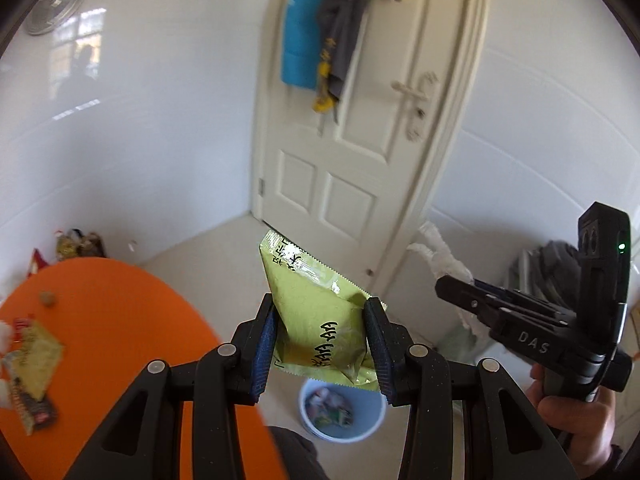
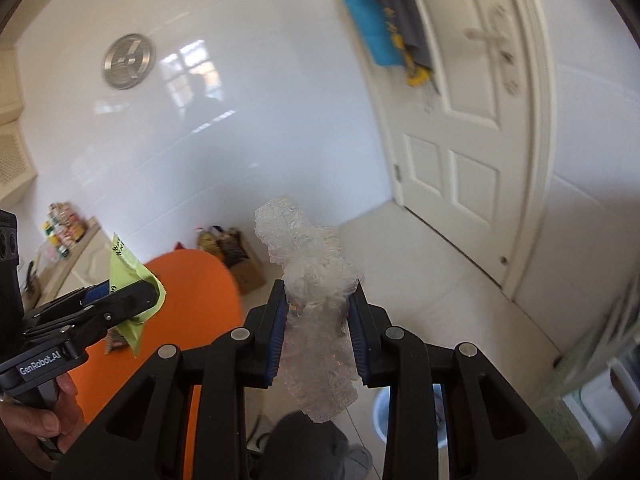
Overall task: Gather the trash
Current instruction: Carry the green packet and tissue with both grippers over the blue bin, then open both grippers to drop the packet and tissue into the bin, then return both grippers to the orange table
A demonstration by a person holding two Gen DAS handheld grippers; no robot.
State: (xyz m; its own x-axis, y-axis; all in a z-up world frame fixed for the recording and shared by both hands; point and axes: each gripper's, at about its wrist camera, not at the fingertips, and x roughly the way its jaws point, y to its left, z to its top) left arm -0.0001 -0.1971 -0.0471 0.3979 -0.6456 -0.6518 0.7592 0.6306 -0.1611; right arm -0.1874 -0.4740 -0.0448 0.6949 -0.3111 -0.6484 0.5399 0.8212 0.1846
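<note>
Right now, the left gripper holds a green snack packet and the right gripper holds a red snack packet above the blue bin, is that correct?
Not quite: the right gripper holds crumpled clear plastic wrap, not a red packet, as the right wrist view shows. The left gripper does hold the green snack packet above the blue bin.

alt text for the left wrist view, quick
The left gripper grips a yellow-green plastic snack wrapper above a light blue bin holding trash. An orange round table with leftover wrappers lies left; the right gripper is at right.
</note>
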